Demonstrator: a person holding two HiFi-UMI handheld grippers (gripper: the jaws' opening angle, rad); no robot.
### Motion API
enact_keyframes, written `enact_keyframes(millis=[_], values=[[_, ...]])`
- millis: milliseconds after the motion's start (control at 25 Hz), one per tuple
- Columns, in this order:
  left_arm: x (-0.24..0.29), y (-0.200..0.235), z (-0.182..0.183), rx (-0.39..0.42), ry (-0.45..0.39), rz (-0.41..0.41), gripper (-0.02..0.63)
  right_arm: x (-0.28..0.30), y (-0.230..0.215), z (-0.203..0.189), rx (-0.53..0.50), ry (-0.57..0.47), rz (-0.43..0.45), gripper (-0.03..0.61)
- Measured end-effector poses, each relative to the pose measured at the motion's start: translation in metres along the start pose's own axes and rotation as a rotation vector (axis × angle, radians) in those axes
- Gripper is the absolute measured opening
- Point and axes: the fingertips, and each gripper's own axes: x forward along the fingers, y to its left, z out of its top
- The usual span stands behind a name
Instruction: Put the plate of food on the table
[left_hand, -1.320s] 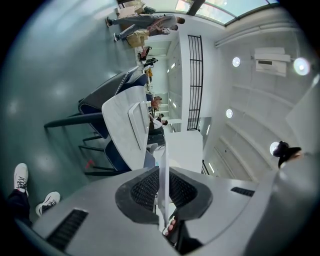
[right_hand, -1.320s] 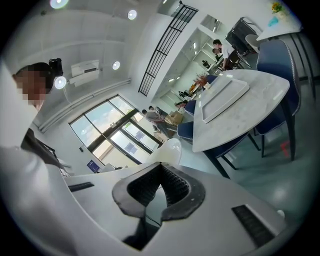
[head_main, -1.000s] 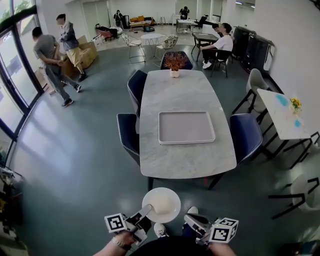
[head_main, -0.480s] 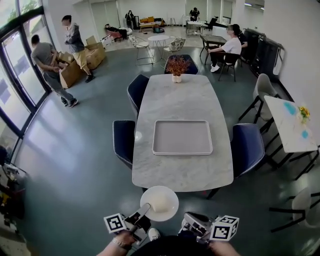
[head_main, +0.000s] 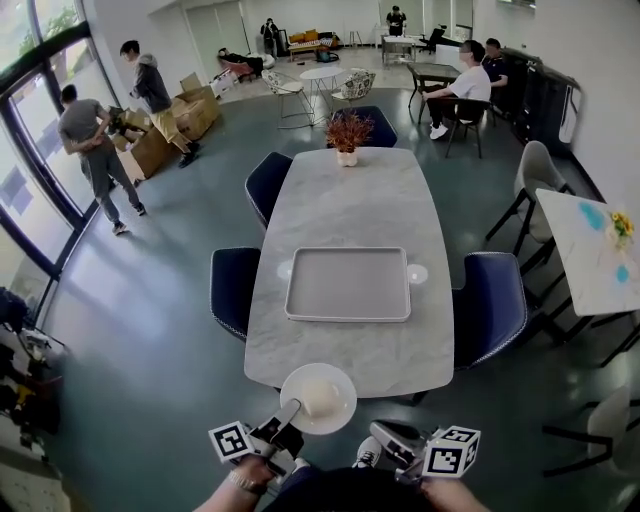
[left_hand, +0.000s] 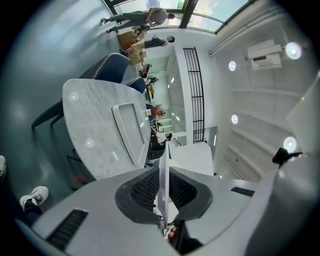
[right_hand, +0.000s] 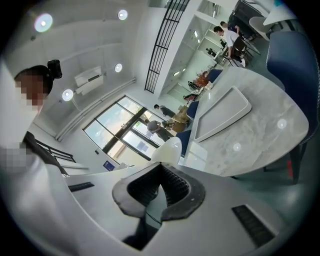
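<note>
No readable text, number or brand is to be found anywhere at this moment. Only black-and-white square patterns are carried on the left marker cube and the right marker cube. A small blue sign is spotted beside the windows, but its print is too small to be read.

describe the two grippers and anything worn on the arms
The left gripper and right gripper both have pale grey moulded bodies with black ribbed pads lining the jaws. Each carries a white cube printed with black square markers. A silvery wristband, perhaps a watch, sits on the left wrist.
</note>
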Motion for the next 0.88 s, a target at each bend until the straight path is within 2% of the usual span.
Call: enact_keyframes(millis=[440, 880], values=[[0.044, -0.010, -0.012, 0.024, 0.005, 0.005, 0.032, -0.036, -0.019, 0.029, 0.015, -0.055, 0.006, 0.011], [0.079, -0.007, 0.013, 0.033, 0.054, 0.015, 0.032, -0.041, -0.032, 0.054, 0.026, -0.147, -0.042, 0.011]])
